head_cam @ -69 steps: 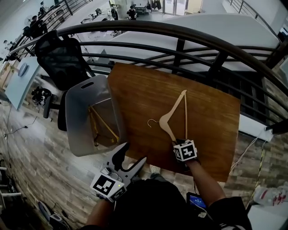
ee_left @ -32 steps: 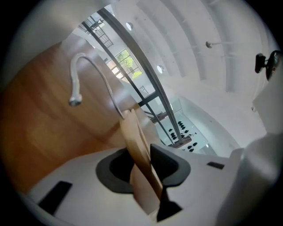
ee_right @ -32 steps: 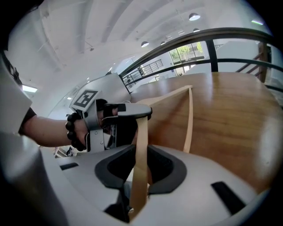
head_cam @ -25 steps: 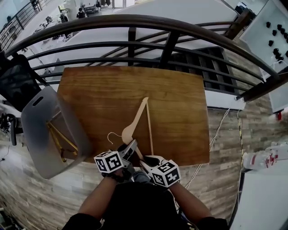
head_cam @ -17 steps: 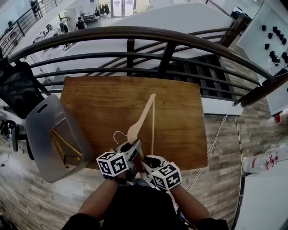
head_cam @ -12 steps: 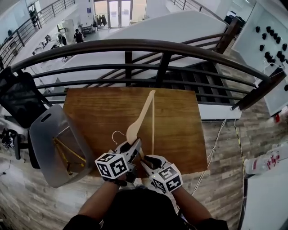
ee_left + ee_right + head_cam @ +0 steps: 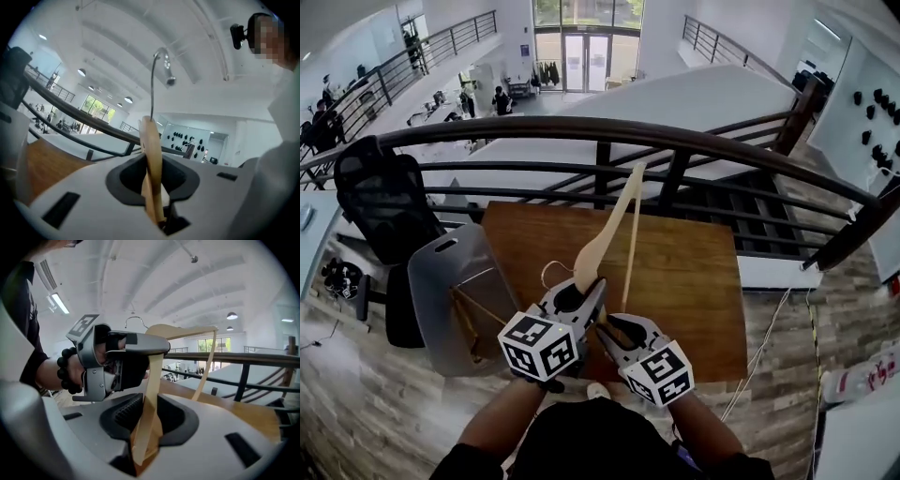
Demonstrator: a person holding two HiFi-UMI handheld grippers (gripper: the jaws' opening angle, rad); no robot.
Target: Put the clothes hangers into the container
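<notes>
1. Head view: shows the left gripper (image 7: 584, 298) and the right gripper (image 7: 614, 330) close together low in the middle, marker cubes toward the camera, both on one wooden hanger (image 7: 592, 255).
2. Left gripper view: shows jaws nearly together, pinching the hanger's flat wooden body edge-on. Catches the metal hook (image 7: 160, 65) curving up above the wood against the white ceiling.
3. Right gripper view: shows jaws a little apart, clamped on the near end of the same hanger, with the wood running up and away between the pads. Takes in the left gripper just beyond, gripping the hanger near its neck, and the hand (image 7: 65, 373) wrapped round that gripper's handle.
4. Head view again: puts the hanger up off the wooden table (image 7: 694, 281), its length reaching away from the grippers, the far tip overlapping the dark railing (image 7: 534, 125).
5. Places the grey container (image 7: 450, 267) just beside the table's left edge, apart from the held hanger, with other wooden hangers (image 7: 473, 309) lying inside.
6. Finds a black office chair (image 7: 380, 192) behind the container at far left.
</notes>
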